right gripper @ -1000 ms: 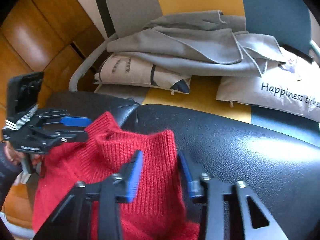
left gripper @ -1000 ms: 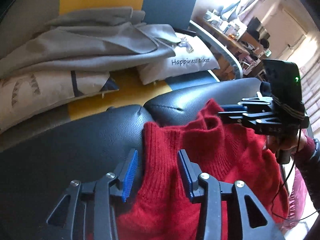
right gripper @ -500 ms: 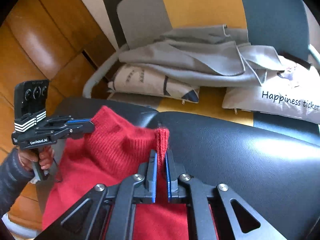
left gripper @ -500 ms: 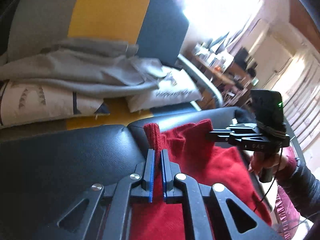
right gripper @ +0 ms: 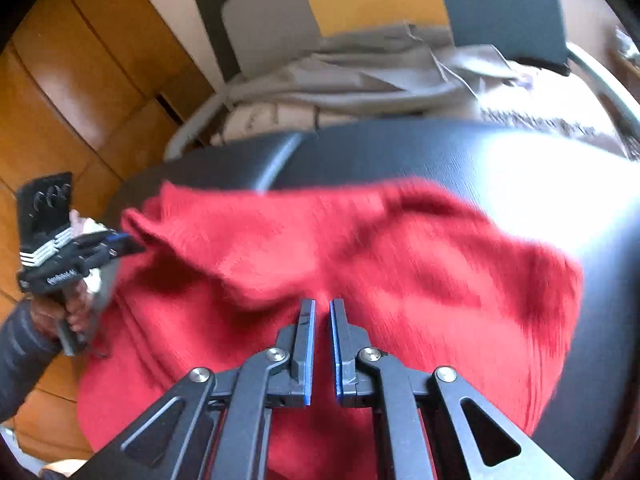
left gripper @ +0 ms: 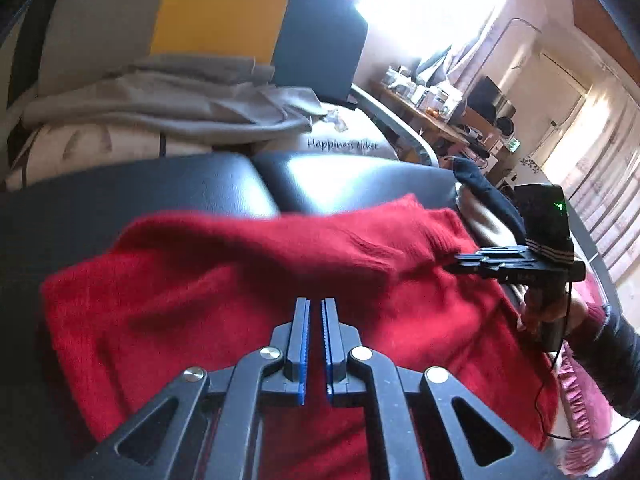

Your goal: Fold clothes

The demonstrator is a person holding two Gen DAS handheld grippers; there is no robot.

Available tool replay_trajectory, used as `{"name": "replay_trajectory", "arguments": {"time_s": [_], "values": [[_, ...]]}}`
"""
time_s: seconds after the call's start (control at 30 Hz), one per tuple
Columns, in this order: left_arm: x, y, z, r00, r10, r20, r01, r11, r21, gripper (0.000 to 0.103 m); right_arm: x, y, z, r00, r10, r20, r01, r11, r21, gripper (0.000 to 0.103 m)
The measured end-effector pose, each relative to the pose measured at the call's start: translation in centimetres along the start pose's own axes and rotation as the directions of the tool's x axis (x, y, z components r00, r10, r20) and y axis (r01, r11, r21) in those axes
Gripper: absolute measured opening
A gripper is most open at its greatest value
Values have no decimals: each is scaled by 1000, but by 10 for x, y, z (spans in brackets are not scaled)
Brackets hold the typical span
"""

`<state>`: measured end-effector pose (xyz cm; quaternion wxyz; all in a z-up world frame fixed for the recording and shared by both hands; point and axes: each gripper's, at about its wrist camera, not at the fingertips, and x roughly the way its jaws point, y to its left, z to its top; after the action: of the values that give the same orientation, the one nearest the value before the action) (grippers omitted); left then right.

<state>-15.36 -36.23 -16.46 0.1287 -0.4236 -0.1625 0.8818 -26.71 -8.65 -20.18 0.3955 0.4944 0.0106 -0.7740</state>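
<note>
Seen from the left wrist, a soft red ribbed-knit sweater [left gripper: 248, 280] lies spread over a black padded leather seat [left gripper: 168, 188], its far edge doubled toward the camera in a thick roll. The left tool [left gripper: 314, 344] hangs low over the knit with its blue-padded fingers [left gripper: 301, 344] drawn nearly together, a thin slit between them; whether cloth is caught in that slit cannot be told. At the sweater's right end the right tool [left gripper: 464, 266] is pressed into the fabric edge, though its grip is hidden from this side. The garment looks light, limp and stretchy, likely to sag and drag rather than hold a crease, so the ribbed hem or a doubled corner would make the firmest hold. From the right wrist, the same sweater [right gripper: 360, 248] is blurred, covering the near half of the seat [right gripper: 460, 152]. The right tool [right gripper: 322, 346] shows its fingers [right gripper: 307, 344] almost closed with red knit beneath and behind them; a grasp cannot be confirmed. At far left the left tool [right gripper: 128, 244] meets a raised corner of the sweater. A crumpled grey garment [right gripper: 380, 68] sits on cushions behind.
</note>
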Motion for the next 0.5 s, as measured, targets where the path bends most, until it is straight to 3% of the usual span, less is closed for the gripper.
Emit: {"name": "replay_trajectory", "arguments": {"time_s": [0.13,0.3,0.43,0.5], "values": [[-28,11,2,998,1,58,3,998,-60,4,-26,4,-4,999,-39,37,39,999,5,12],[-29,-1,37,989,-40,145,55,994,-97,6,-43,38,26,987,-52,155,64,995,-73,12],[11,-35,51,997,-53,61,54,999,-8,7,-18,63,44,986,-82,143,100,988,-121,12],[35,-40,42,1000,-4,-15,4,999,33,7,-3,65,43,987,-120,108,134,982,-135,12]]}}
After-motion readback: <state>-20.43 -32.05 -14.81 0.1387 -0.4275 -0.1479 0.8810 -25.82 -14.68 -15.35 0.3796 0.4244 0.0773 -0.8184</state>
